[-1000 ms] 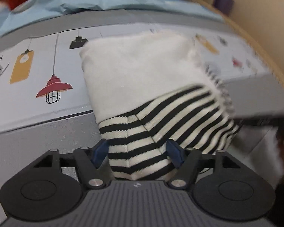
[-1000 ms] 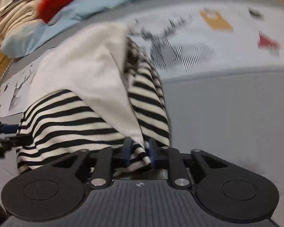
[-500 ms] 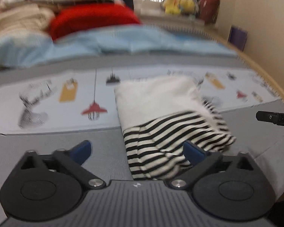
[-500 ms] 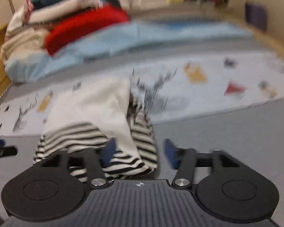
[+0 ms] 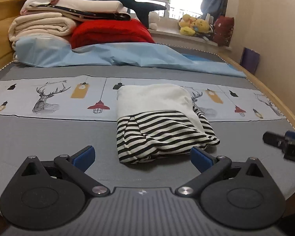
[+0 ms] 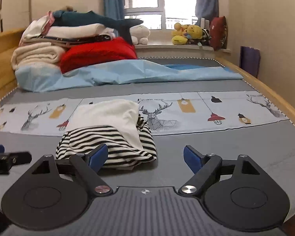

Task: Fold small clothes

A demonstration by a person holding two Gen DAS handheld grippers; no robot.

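Striped garment [image 5: 159,125] lies folded on bed [image 5: 49,133], white layer on top; left tongs [image 5: 142,155] and right tongs [image 6: 145,157] spread, released, holding nothing, fold apparently complete.

Bed [image 5: 49,137] with grey sheet fills both views; wooden frame [image 5: 281,106] along right edge. Printed band [image 5: 49,96] of deer and lamps crosses mid-frame. Folded garment [image 5: 159,122], white over black-and-white stripes, lies at centre, half on the band, half on grey; in the right wrist view it sits lower left of centre [image 6: 112,131]. Light blue sheet [image 5: 108,55] rumpled across the bed behind it. Upper left: red blanket [image 5: 110,33] beside stacked cream bedding [image 5: 41,25].
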